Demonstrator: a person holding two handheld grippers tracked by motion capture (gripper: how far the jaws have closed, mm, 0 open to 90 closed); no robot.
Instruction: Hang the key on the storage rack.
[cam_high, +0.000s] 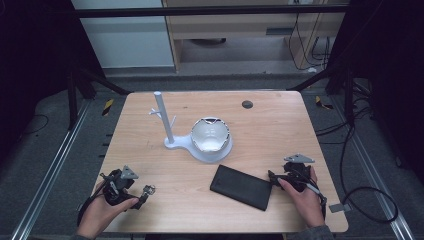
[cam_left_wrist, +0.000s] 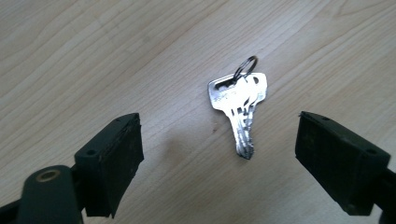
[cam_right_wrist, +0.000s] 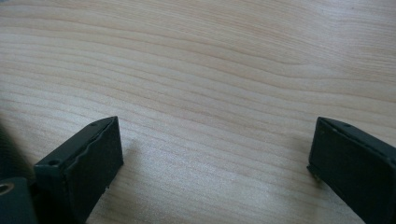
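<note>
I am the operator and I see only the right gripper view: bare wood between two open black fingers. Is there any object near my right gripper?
Observer: Yes. In the high view a flat black case lies on the table beside the right gripper.
Operator: And what is in front of the left gripper?
Observer: A set of silver keys on a ring lies flat on the wood, between the open fingers of the left gripper, not touched.
Operator: Is something else on the table?
Observer: A white stand with an upright post, and a white bowl on its base, sits near the table's middle.
</note>
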